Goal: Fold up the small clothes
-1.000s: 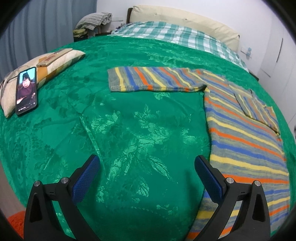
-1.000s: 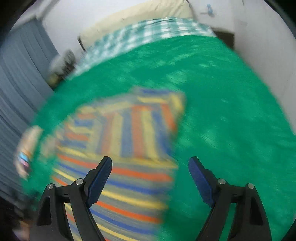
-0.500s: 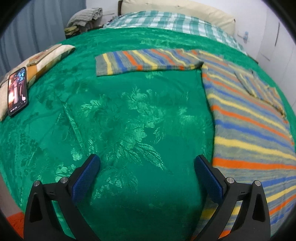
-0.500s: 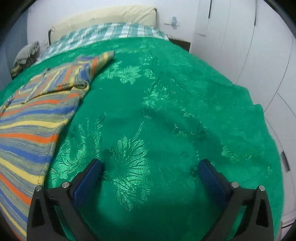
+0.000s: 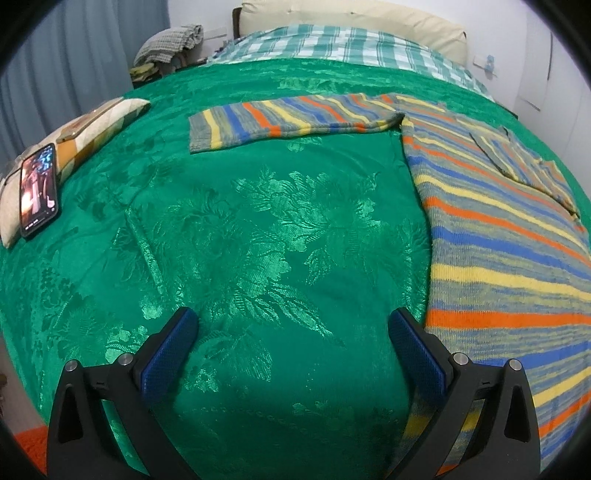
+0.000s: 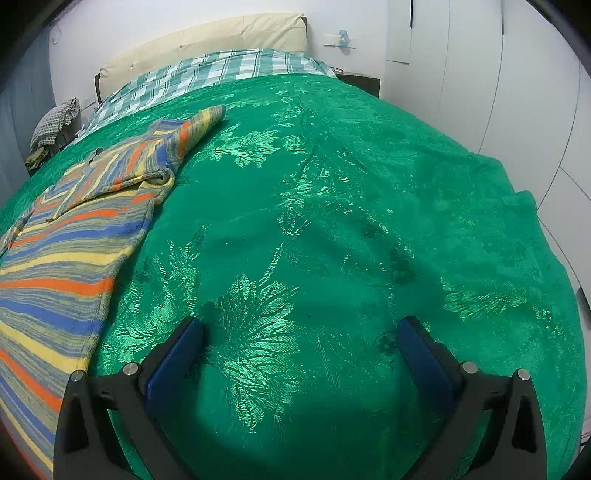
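Observation:
A striped sweater (image 5: 491,240) in grey, yellow, orange and blue lies flat on the green bedspread (image 5: 258,240). One sleeve (image 5: 288,120) stretches out to the left; the other sleeve (image 6: 147,162) is folded across the chest. My left gripper (image 5: 291,328) stands open over bare bedspread, its right finger beside the sweater's side edge. In the right wrist view the sweater (image 6: 55,277) lies at the left. My right gripper (image 6: 301,334) is wide open over the bedspread (image 6: 351,221), to the right of the sweater, with nothing between its fingers.
A phone (image 5: 38,194) with a lit screen leans on a patterned cushion (image 5: 85,136) at the left bed edge. A checked sheet (image 5: 332,44) and a cream headboard (image 5: 351,16) lie at the far end. Clothes (image 5: 168,42) are piled beside the bed. White wardrobe doors (image 6: 498,74) stand at the right.
The right gripper swung off the sweater to the bare bedspread on its right and its jaws widened. The left gripper sank slightly toward the bed.

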`<state>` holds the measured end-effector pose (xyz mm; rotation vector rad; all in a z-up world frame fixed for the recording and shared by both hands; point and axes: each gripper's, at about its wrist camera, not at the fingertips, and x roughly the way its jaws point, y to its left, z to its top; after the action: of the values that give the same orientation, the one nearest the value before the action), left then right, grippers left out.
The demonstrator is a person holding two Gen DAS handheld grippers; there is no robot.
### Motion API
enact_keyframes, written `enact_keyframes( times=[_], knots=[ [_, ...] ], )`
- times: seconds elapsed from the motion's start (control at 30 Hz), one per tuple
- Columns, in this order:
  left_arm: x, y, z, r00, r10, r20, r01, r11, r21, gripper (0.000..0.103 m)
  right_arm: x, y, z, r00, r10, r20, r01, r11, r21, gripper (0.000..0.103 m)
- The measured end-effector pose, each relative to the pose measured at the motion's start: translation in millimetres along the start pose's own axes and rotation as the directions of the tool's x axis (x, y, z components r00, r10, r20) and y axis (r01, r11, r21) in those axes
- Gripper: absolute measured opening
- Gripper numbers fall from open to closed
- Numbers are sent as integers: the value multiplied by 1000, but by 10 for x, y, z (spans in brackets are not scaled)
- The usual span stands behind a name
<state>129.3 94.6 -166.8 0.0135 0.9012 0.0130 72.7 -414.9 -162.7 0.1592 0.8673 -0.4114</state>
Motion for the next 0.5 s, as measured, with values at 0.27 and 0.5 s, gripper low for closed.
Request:
enact_keyframes(
  times=[0.27,0.5],
  knots=[
    [-4,-13,-10,1000,5,1,-5,1000,3,103,5,11,2,1000,-2,-1,2,1000,-2,103],
    [0,-8,-6,1000,6,1,-6,1000,4,103,5,11,5,1000,-2,0,2,1000,-2,103]
  ],
)
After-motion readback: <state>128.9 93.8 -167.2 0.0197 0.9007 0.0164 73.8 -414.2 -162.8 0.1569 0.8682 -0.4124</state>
